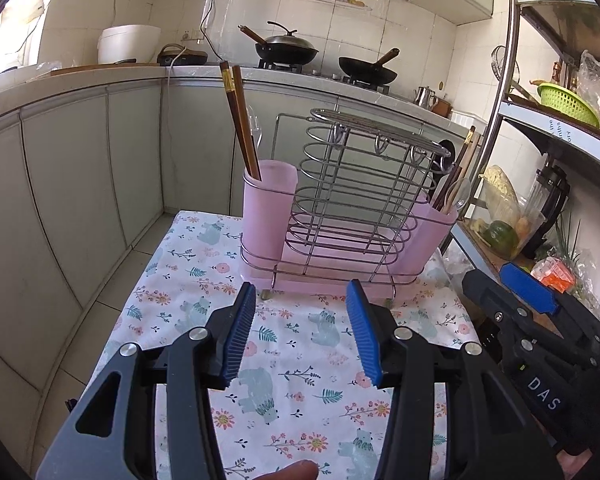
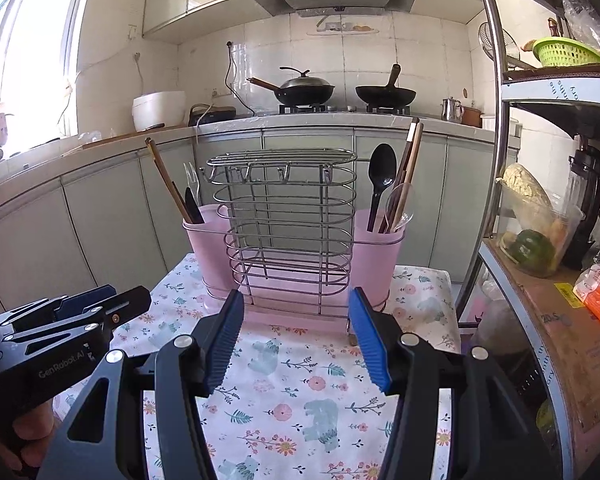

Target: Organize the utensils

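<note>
A wire utensil rack (image 1: 352, 196) (image 2: 288, 224) stands on a floral cloth (image 1: 300, 360) (image 2: 296, 392) with a pink cup at each end. The left cup (image 1: 269, 208) (image 2: 210, 248) holds brown chopsticks (image 1: 240, 120) (image 2: 168, 180), a clear fork and a black utensil. The right cup (image 1: 436, 228) (image 2: 378, 256) holds a black spoon (image 2: 381, 176), a clear spoon (image 2: 400, 204) and chopsticks (image 2: 410, 160). My left gripper (image 1: 302, 292) hovers open just short of the rack, with nothing between its fingers. My right gripper (image 2: 296, 300) is likewise open and empty before the rack.
A kitchen counter (image 2: 300, 120) runs behind with two woks (image 2: 306, 90) on a stove and a white rice cooker (image 2: 158, 110). A metal shelf unit (image 2: 540, 240) with a blender, food bags and a green basket stands close on the right.
</note>
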Tool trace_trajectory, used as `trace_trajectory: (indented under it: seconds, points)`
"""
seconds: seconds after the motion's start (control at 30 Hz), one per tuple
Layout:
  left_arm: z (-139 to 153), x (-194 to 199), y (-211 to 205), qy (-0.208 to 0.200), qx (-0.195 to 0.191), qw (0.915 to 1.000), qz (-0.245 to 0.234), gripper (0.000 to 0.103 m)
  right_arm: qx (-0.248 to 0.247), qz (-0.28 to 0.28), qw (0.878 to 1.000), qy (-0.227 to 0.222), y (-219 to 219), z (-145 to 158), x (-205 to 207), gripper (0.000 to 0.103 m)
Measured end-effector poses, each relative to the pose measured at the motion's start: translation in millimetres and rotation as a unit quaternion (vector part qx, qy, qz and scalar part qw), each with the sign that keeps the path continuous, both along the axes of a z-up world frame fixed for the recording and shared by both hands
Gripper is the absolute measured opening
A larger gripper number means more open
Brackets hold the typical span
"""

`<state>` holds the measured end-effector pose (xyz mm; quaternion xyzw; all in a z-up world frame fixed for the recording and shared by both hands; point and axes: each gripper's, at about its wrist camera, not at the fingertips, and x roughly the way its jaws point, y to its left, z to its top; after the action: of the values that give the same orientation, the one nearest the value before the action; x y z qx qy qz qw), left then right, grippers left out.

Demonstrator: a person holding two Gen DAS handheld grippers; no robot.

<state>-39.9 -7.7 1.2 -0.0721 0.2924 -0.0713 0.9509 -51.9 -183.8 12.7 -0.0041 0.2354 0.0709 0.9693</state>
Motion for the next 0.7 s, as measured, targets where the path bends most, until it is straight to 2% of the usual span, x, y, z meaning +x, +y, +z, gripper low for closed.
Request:
trace_trajectory:
  seconds: [0.23,0.7]
  points:
    - [-6.0,5.0,-3.2,0.009,0.012,0.9999,0.000,0.048,0.015,-0.004,1.000,0.007,-4.3,-9.2,8.6,0.054]
    - [-9.1,4.7,-7.7,0.012,0.016,0.9998,0.001,0.048,0.011,-0.002,1.000,0.005,-3.9,-18.0,13.0,0.054]
